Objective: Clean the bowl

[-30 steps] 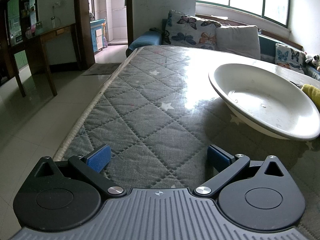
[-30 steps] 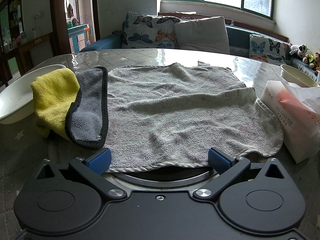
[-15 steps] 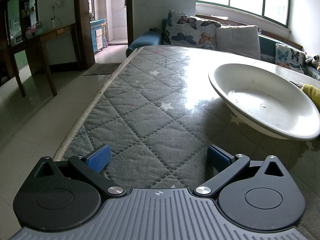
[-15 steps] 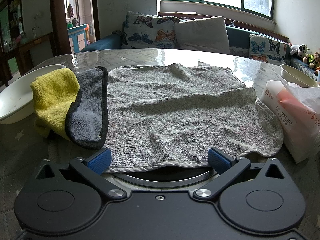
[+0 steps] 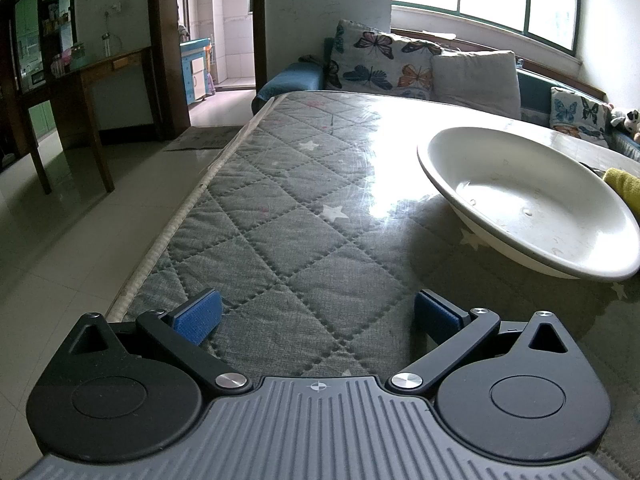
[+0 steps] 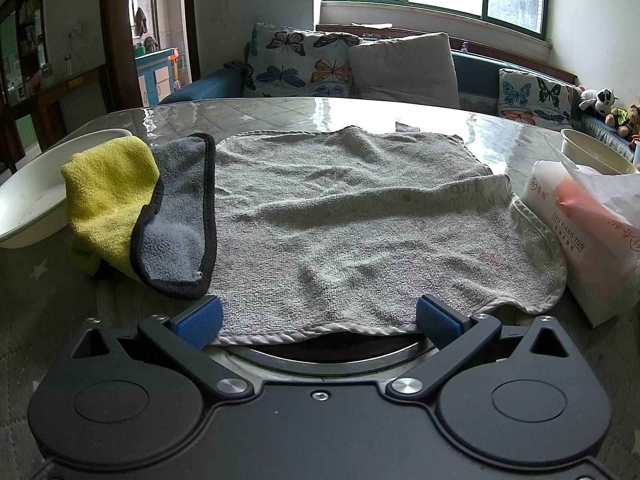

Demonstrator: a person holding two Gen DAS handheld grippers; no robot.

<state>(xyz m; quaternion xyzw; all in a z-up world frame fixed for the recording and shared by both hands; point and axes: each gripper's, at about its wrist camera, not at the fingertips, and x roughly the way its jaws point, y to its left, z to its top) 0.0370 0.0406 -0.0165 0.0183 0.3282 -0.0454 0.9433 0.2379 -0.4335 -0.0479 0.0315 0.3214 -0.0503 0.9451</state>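
Quilted grey table [image 5: 304, 216] under glossy cover fills both views. Grey towel [image 6: 360, 220] lies spread flat at centre of right view, near hem draped over a round metal rim [image 6: 320, 354]. White bowl [image 5: 528, 200] sits at 2 o'clock in left view, empty, upright. Yellow-grey microfibre cloth [image 6: 140, 204] at 10 o'clock, touching bowl. Tissue pack [image 6: 580, 220] at 3 o'clock. Left gripper [image 5: 318, 314] and right gripper [image 6: 318, 316]: jaws spread wide, holding nothing.
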